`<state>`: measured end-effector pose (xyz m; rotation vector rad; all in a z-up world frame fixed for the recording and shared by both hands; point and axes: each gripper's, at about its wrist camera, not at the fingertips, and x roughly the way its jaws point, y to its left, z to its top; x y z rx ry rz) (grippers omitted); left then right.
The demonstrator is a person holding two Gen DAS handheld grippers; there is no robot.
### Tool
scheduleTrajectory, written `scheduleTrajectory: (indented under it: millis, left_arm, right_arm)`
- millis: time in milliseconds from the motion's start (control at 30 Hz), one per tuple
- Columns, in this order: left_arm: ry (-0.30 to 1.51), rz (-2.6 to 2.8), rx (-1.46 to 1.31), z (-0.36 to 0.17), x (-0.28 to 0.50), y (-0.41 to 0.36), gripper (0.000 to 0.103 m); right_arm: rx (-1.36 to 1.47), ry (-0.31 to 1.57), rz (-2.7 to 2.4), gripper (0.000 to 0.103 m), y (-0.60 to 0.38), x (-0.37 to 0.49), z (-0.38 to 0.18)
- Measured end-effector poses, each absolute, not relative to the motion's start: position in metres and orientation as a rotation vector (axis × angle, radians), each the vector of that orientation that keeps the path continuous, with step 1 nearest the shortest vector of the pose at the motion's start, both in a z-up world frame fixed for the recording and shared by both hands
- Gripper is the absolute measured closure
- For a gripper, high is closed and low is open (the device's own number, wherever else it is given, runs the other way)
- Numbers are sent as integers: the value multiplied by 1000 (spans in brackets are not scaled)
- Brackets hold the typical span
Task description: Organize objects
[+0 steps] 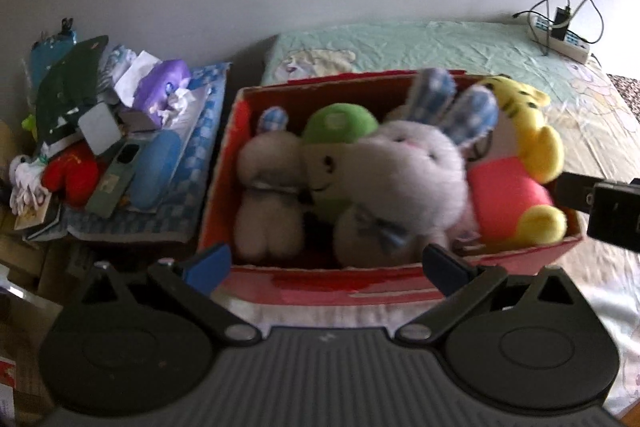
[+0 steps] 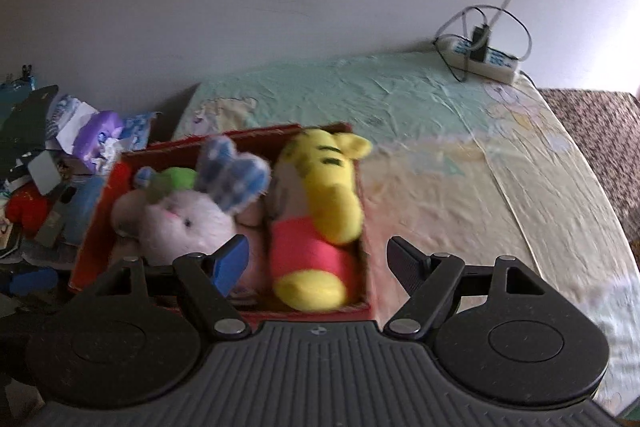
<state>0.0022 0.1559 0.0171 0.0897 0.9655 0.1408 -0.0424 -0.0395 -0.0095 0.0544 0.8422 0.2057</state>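
Four plush toys sit packed in an open red cardboard box [image 1: 400,283] on a bed [image 1: 440,43] covered with a pale green and cream cartoon sheet. From left to right in the left wrist view: a small grey bunny [image 1: 268,195], a green-capped doll [image 1: 336,147] behind it, a large white rabbit with blue checked ears [image 1: 412,167], and a yellow tiger in a pink shirt [image 1: 516,167] leaning against the box's right wall.

The left claw [image 1: 326,267] hovers level at the near edge of the box, its blue-padded fingers spread wide, nothing between them. The right claw [image 2: 320,263] is also spread wide and holds nothing; it hangs over the near right corner of the box, with the tiger's yellow feet just ahead between its fingers. In the left wrist view, a dark part of the right tool [image 1: 600,207] pokes in from the right edge, beside the box.

Left of the box, a cluttered pile [image 1: 100,131] of packets, tissues and a red toy lies on a blue checked cloth. A white power strip [image 2: 476,61] with cables rests at the bed's far edge, against the wall.
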Motion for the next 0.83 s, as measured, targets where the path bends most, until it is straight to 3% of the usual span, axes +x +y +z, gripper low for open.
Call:
scheduleTrajectory:
  millis: [633,833]
  left_arm:
    - [943,182,27,14,21,202,1]
    - [964,159,1,10,26,208,8]
  right_arm:
    - [25,853,264,25,3,-27,-13]
    - [17,840,259,25,8,-24,-12]
